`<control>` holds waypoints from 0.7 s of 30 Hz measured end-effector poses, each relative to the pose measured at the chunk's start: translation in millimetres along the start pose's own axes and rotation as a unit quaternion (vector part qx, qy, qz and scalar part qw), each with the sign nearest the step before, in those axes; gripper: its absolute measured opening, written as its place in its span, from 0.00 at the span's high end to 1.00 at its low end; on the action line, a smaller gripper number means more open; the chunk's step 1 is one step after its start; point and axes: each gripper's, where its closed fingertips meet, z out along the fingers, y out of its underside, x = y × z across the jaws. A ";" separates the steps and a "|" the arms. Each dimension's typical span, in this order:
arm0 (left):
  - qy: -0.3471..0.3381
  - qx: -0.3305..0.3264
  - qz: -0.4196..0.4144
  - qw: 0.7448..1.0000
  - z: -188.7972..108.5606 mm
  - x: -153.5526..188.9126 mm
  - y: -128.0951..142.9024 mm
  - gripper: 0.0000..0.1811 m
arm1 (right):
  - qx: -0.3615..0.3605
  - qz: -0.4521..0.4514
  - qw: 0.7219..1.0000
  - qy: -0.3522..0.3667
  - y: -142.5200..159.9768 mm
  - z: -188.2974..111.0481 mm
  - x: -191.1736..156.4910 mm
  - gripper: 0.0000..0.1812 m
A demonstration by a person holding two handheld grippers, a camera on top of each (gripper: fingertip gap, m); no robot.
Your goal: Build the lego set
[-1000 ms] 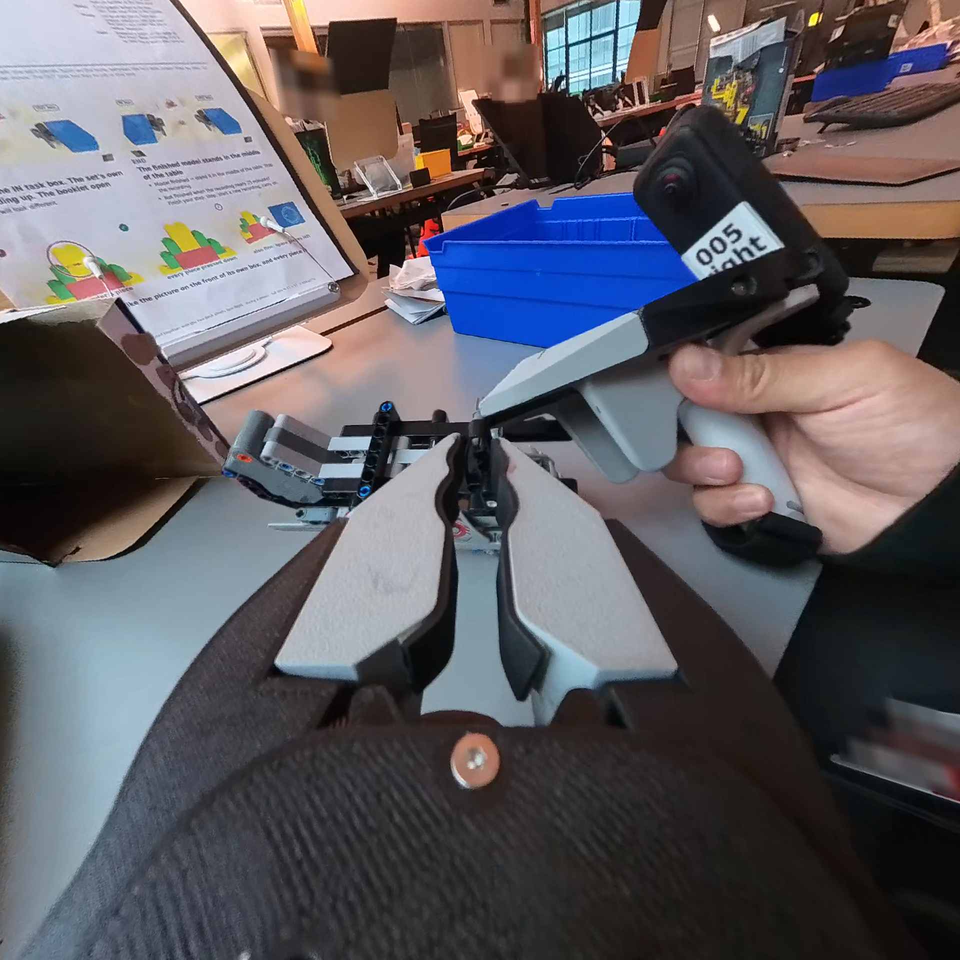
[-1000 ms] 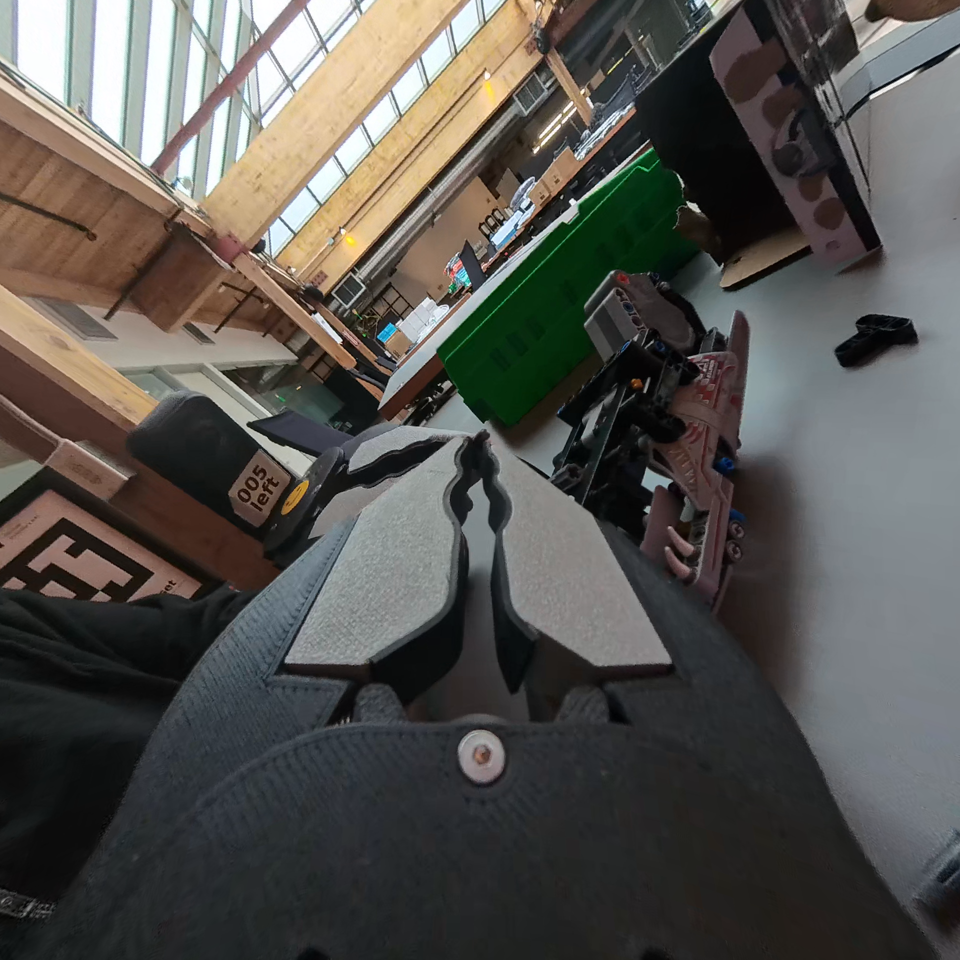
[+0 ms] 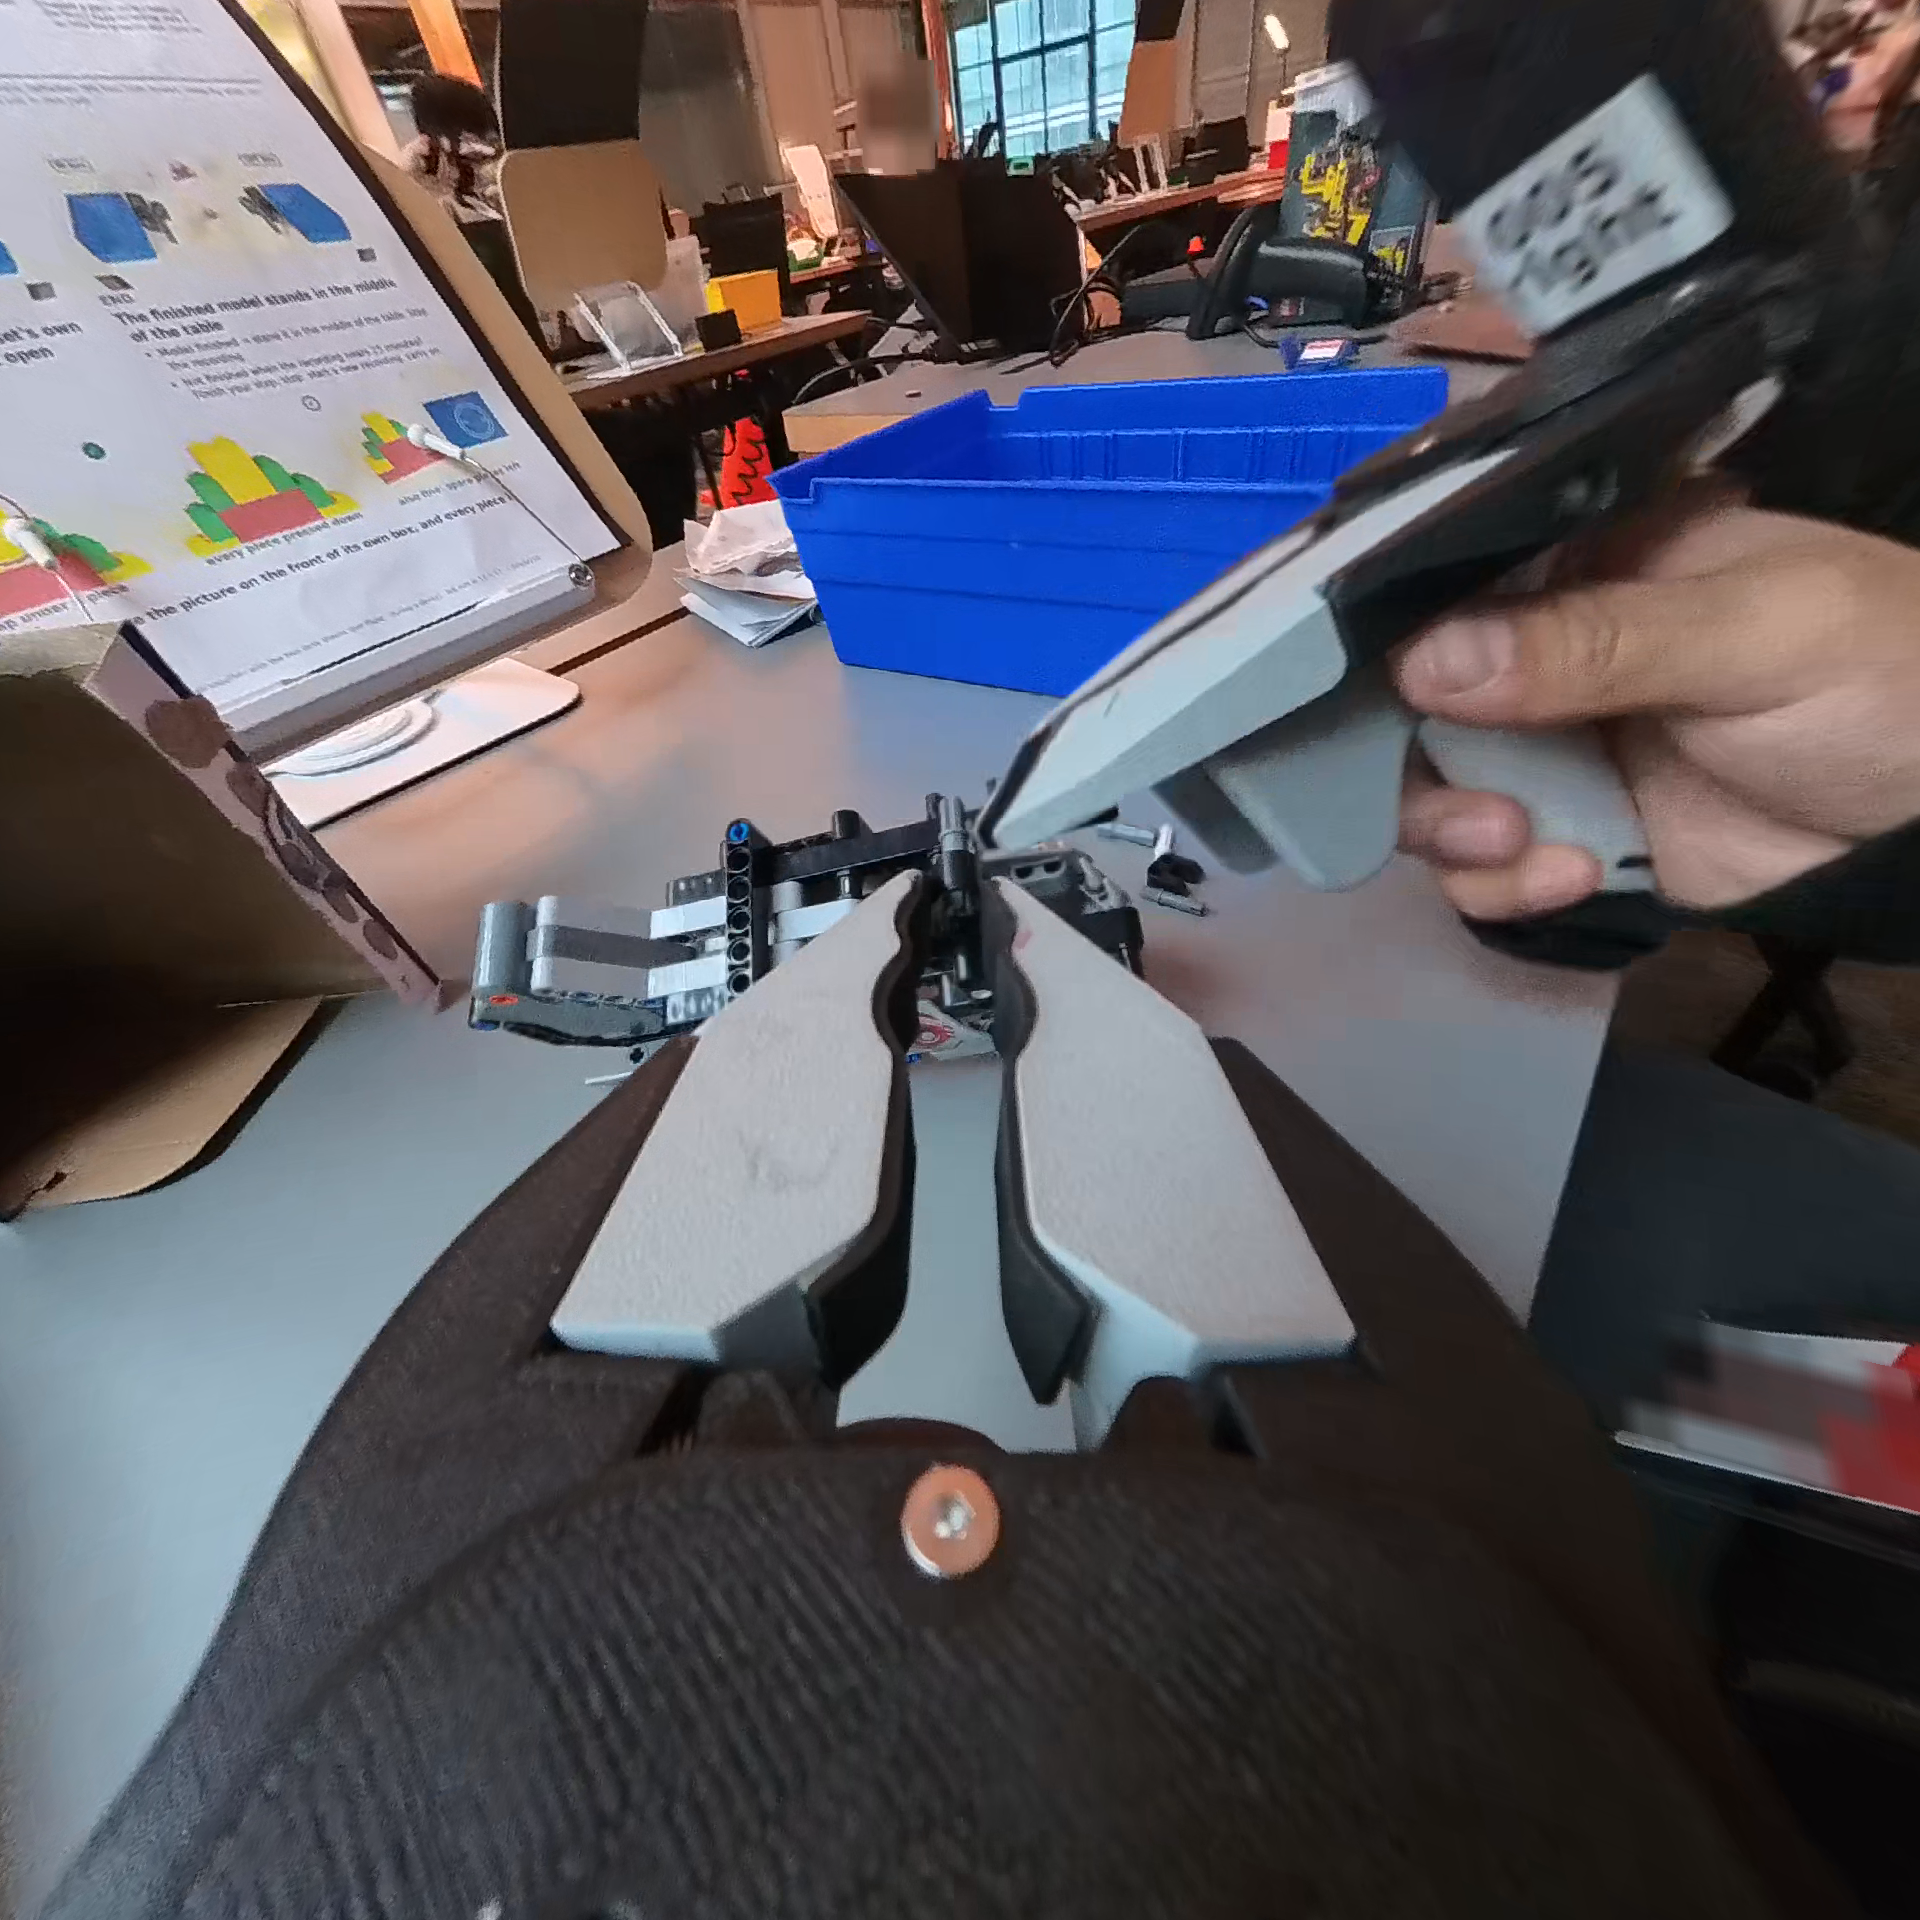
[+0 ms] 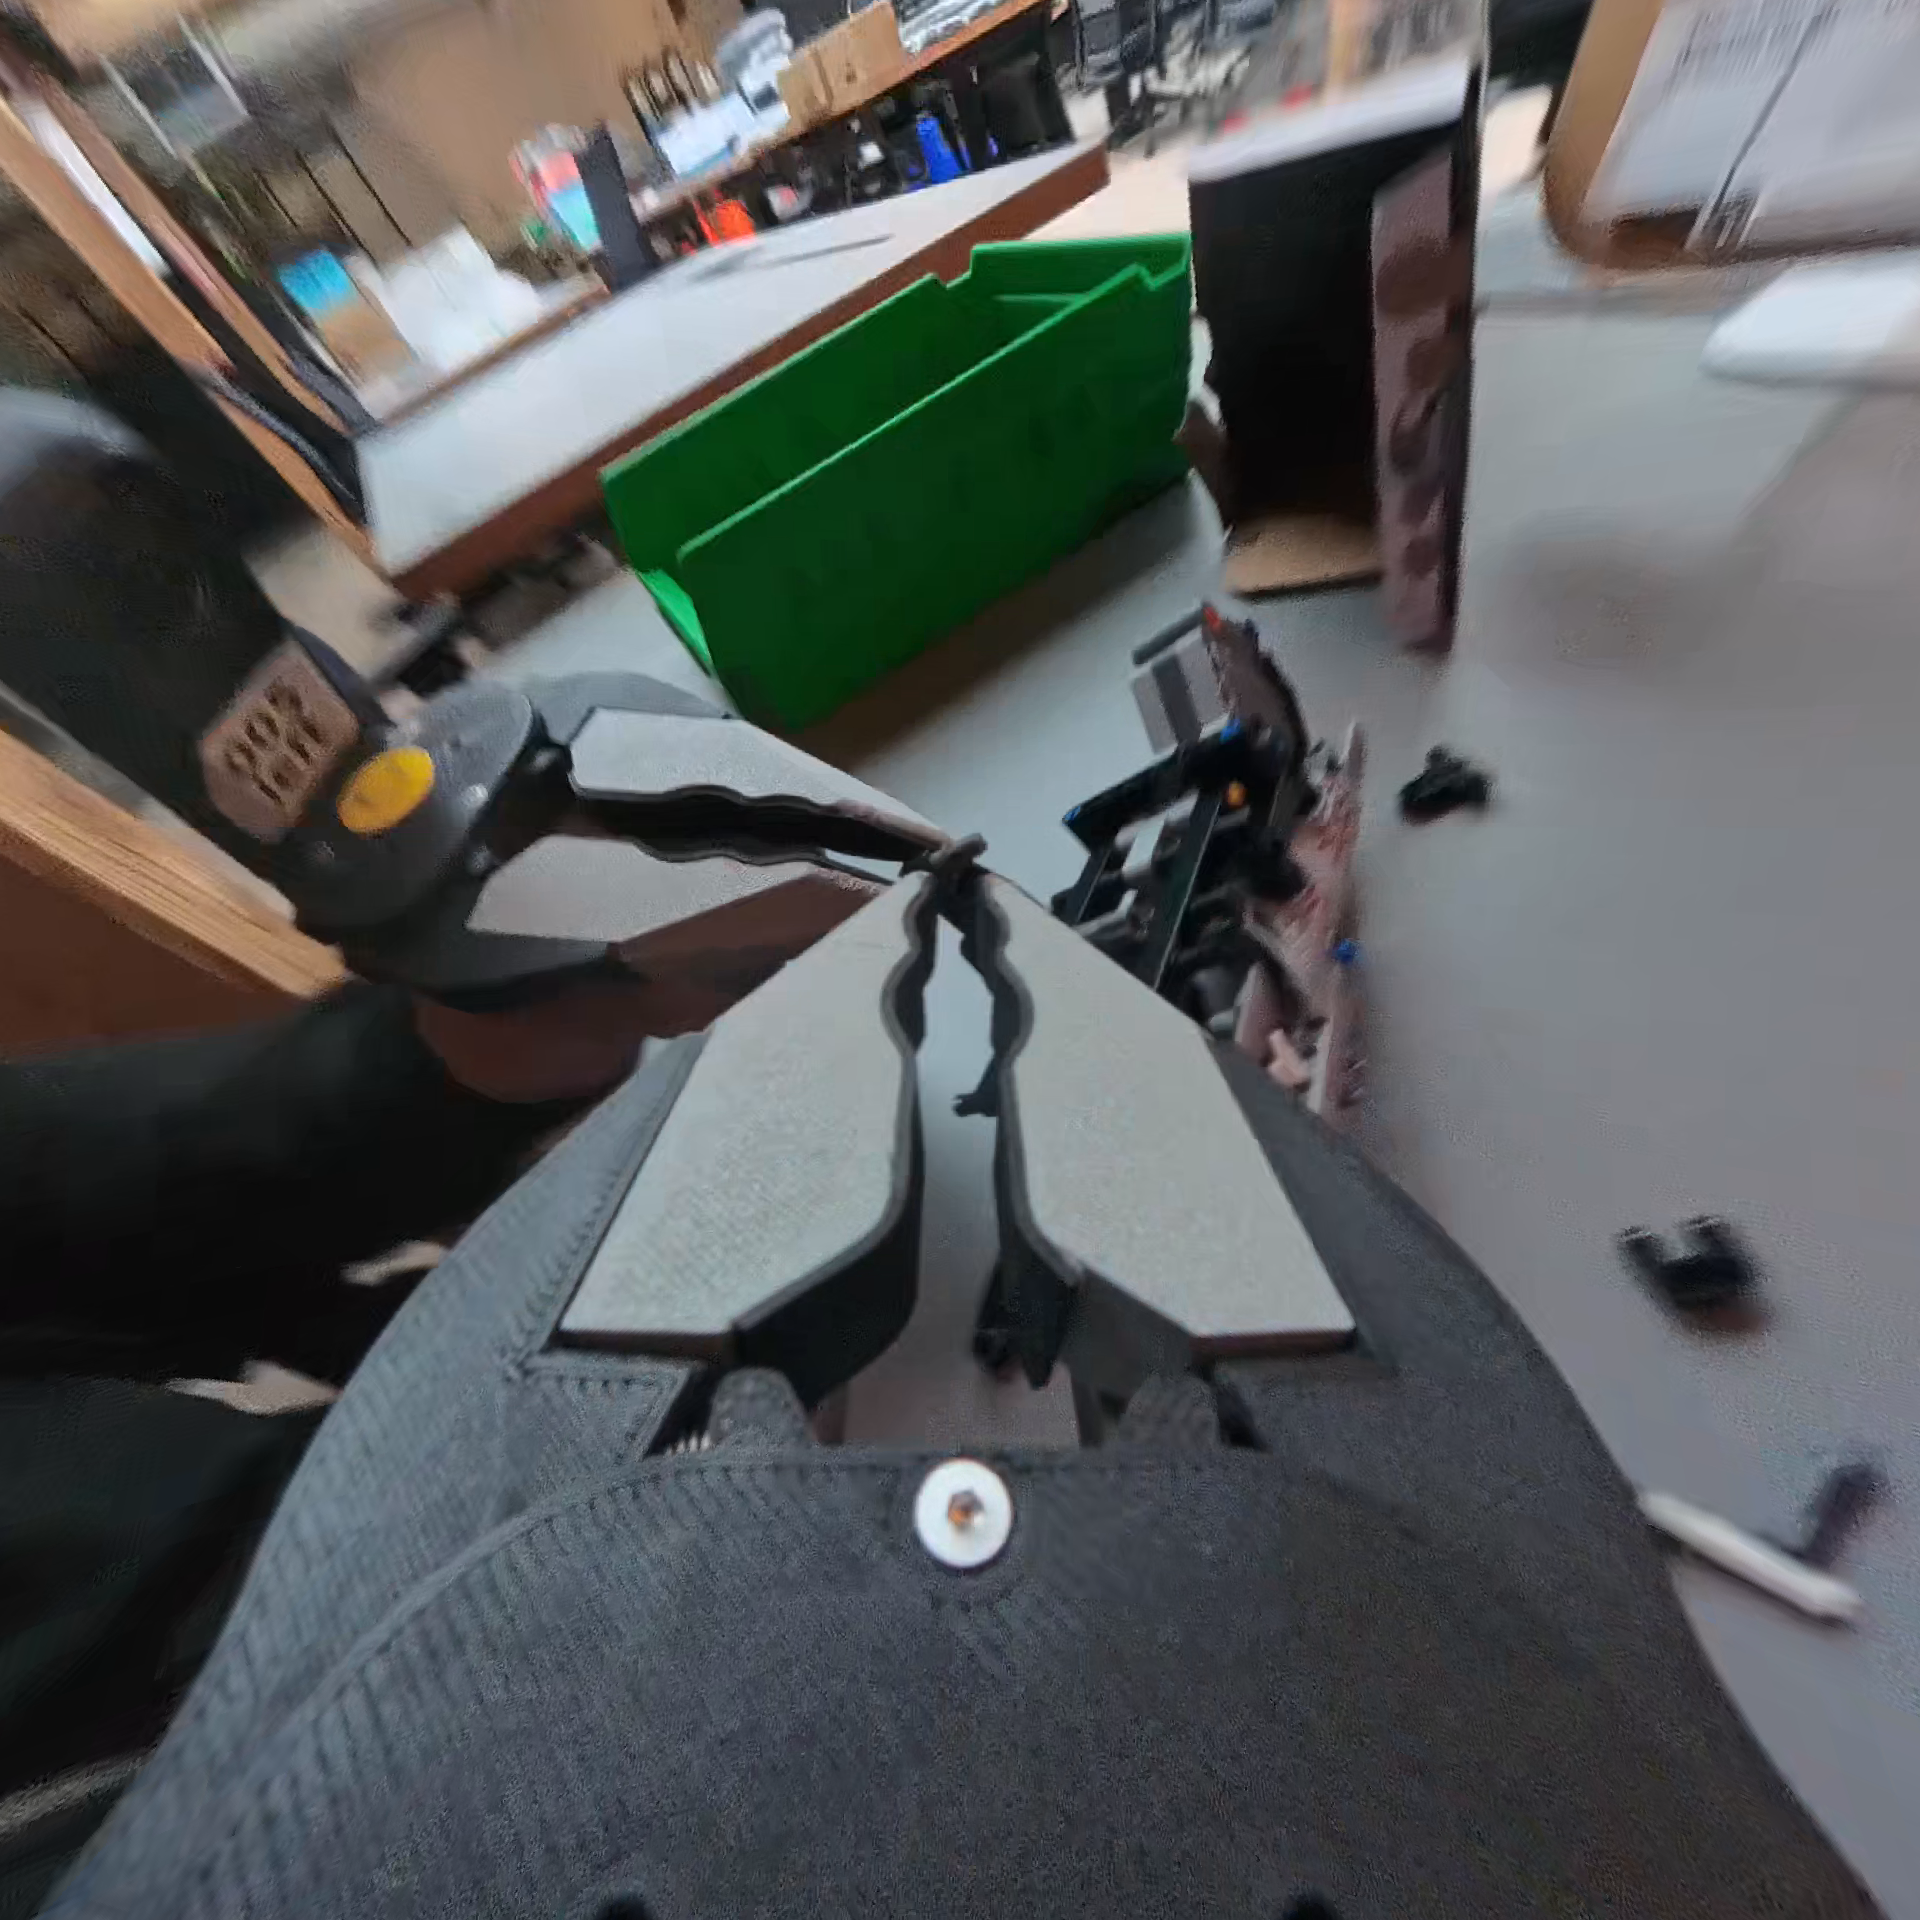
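The left gripper point(image 3: 956, 894) is narrowed on a small black piece point(image 3: 958, 883), a slim upright part with a grey tip, held just above the half-built model point(image 3: 748, 935) that lies on the grey table point(image 3: 1351, 1039). The right gripper point(image 4: 951, 883) comes in from the side with its fingers almost together, its tips touching that same piece; from its own view a thin black part point(image 4: 961, 854) sits between both sets of tips. I cannot tell whether the right one truly grips it or only presses against it.

The likely trouble is the handover. With 2 grippers pinching 1 tiny part at its ends, any twist from either hand could flick it out, and it would drop among the loose black pieces point(image 4: 1688, 1262) scattered on the table. The right wrist view is blurred, which suggests quick motion and raises that risk. A push off the hole's line could also jam the piece or shove the model, which nothing holds down, towards the cardboard box point(image 3: 156, 935).
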 end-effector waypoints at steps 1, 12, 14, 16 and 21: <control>-0.002 0.001 0.002 1.000 0.1 0.8 0.2 0.96 | 0.009 0.038 0.999 -0.012 2.4 0.8 1.6 0.95; -0.011 -0.013 0.010 1.000 4.6 5.4 10.6 0.96 | 0.046 0.150 0.984 -0.079 7.8 8.9 2.1 0.96; -0.014 -0.019 0.011 1.000 5.0 4.8 12.3 0.96 | 0.047 0.150 0.984 -0.080 8.3 9.9 2.5 0.98; -0.013 -0.028 0.017 0.999 6.1 5.6 14.5 0.96 | 0.042 0.140 0.987 -0.074 10.5 10.9 3.1 0.99; -0.020 -0.055 0.037 0.998 8.5 4.6 22.2 0.95 | 0.026 0.121 0.990 -0.067 20.5 17.5 2.0 0.99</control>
